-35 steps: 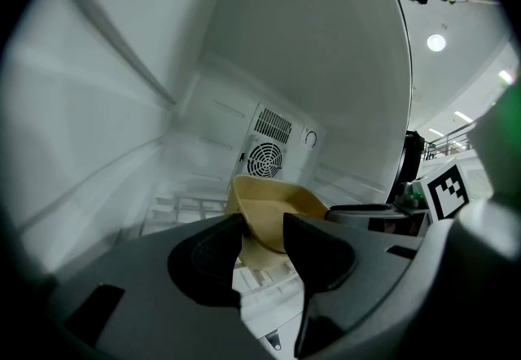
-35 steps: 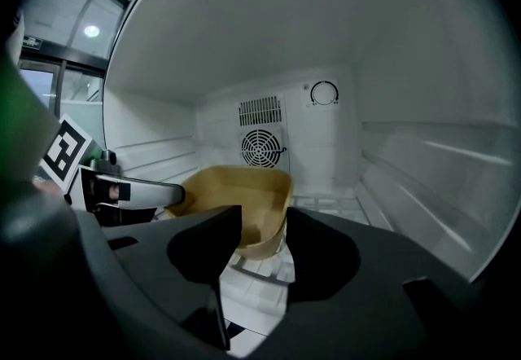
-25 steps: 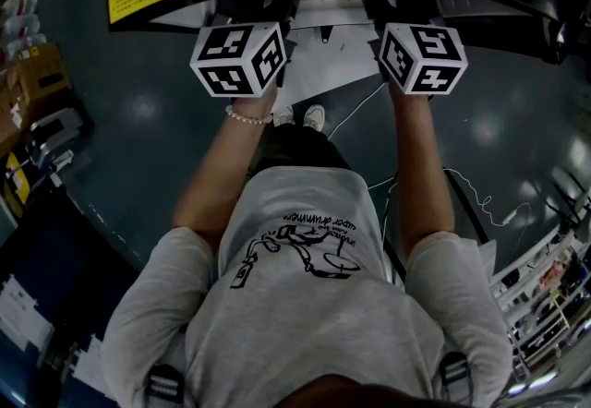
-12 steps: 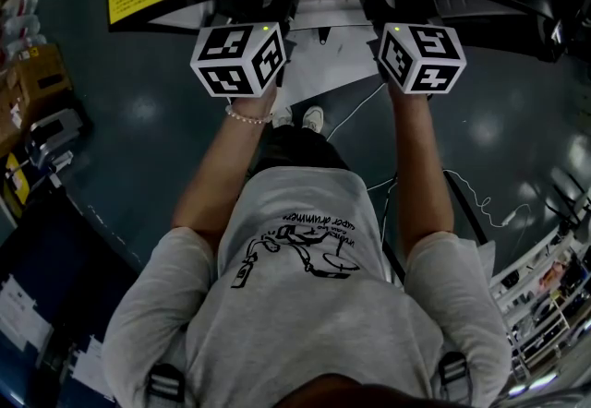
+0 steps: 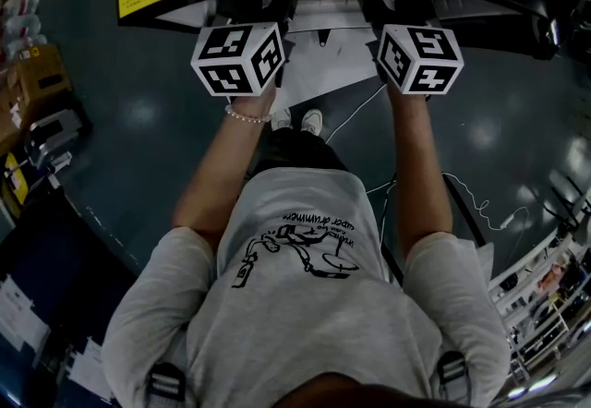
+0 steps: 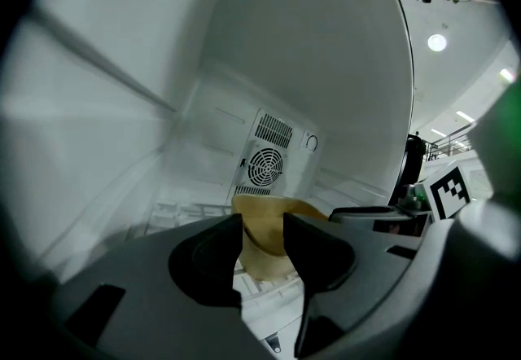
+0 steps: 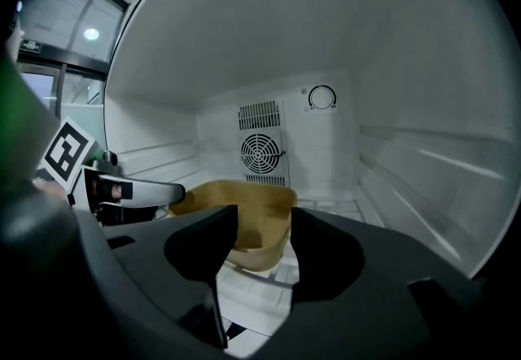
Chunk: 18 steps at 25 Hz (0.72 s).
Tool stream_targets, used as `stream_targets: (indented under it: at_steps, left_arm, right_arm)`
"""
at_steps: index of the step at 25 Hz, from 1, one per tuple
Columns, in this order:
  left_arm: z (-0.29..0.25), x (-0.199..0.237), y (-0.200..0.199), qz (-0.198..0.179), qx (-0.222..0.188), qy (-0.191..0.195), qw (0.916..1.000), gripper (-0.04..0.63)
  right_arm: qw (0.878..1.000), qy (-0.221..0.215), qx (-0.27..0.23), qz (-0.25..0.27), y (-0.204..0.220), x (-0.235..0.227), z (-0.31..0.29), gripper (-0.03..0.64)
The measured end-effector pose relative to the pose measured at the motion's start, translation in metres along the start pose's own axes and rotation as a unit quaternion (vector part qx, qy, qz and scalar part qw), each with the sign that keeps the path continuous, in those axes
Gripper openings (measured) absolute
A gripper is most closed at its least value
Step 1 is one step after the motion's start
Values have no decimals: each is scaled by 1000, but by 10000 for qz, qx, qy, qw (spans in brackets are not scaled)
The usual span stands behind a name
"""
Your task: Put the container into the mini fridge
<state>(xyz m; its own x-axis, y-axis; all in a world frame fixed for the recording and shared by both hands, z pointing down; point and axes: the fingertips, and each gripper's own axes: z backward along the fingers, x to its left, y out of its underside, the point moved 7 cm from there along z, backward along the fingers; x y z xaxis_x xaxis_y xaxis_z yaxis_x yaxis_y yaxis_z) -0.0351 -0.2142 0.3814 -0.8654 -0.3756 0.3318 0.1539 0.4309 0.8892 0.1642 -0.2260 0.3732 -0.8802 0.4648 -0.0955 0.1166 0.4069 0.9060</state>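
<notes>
1. In the head view the person's forearms (image 5: 231, 166) reach toward 12 o'clock. Each ends at a marker cube, the left cube (image 5: 238, 57) and the right cube (image 5: 420, 57), level with each other and well apart.
2. The left gripper (image 6: 263, 220) has its jaws standing apart. The tan container (image 6: 262, 251) shows in the gap at 12 o'clock from the tips. Whether the pads touch it cannot be told.
3. The right gripper (image 7: 264, 216) has just been opening its jaws, and they stand wide apart. The container (image 7: 244, 197) has its near wall in the gap, clear of both pads, and its body spreads toward 11 o'clock.
4. In the right gripper view the left gripper comes in from 9 o'clock, and its tip reaches the container's left rim.
5. The container stands open side up on the white wire shelf (image 7: 326, 208) inside the mini fridge (image 7: 423, 155), between the two grippers.
6. Beyond it at 12 o'clock a round fan grille (image 7: 260, 151) sits in the back wall, with a dial (image 7: 322, 97) at 1 o'clock.
</notes>
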Motion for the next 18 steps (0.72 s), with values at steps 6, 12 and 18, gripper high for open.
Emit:
stream_targets:
  at_steps: [6, 12, 18]
  left_arm:
    - [6, -2, -5, -57, -63, -11, 10000, 161]
    - [18, -12, -10, -151, -131, 29, 9998, 161]
    - [33, -25, -16, -331, -180, 155, 9992, 161]
  right_arm:
    - [10000, 50, -71, 45, -5, 1, 7, 199]
    - [9997, 67, -146, 180, -12, 10, 21, 199]
    - [9993, 5, -302, 237, -19, 23, 37, 198]
